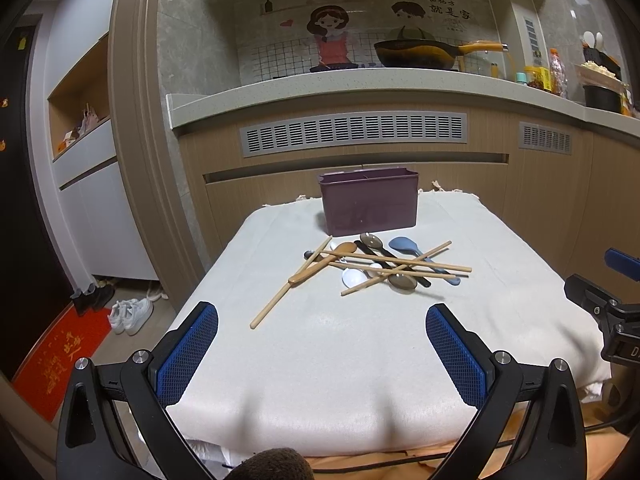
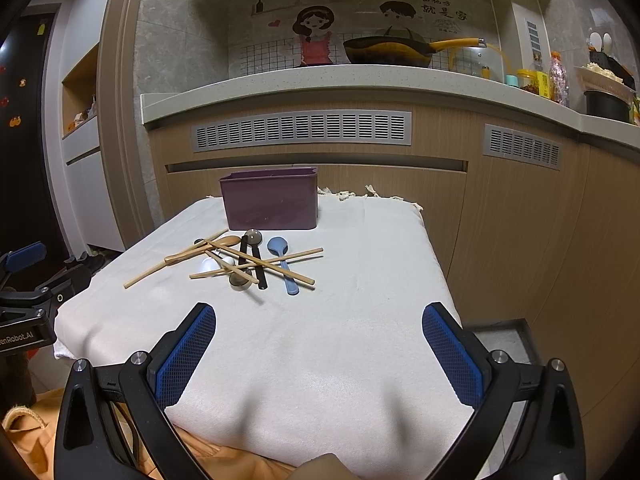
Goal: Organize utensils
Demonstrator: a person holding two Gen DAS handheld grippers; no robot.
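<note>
A small surface covered with a white cloth is seen in both wrist views, and a purple box is placed at its far end, upright and with the top open; the inside of the box is hidden from both cameras. Just in front of the box, a heap of utensils is laid on the cloth. In this heap a blue spoon, a wooden spoon, two translucent brown spoons and pale wooden chopsticks are crossed over each other, so it cannot be told exactly which piece is resting on which. One white spoon is mostly covered by the others. One chopstick reaches out of the heap to the near left side. The left claw is held wide open above the near part of the cloth, and nothing is gripped between its blue pads. The right claw is also opened wide and is empty. Each claw is cut off at the edge of the other camera's view.
</note>
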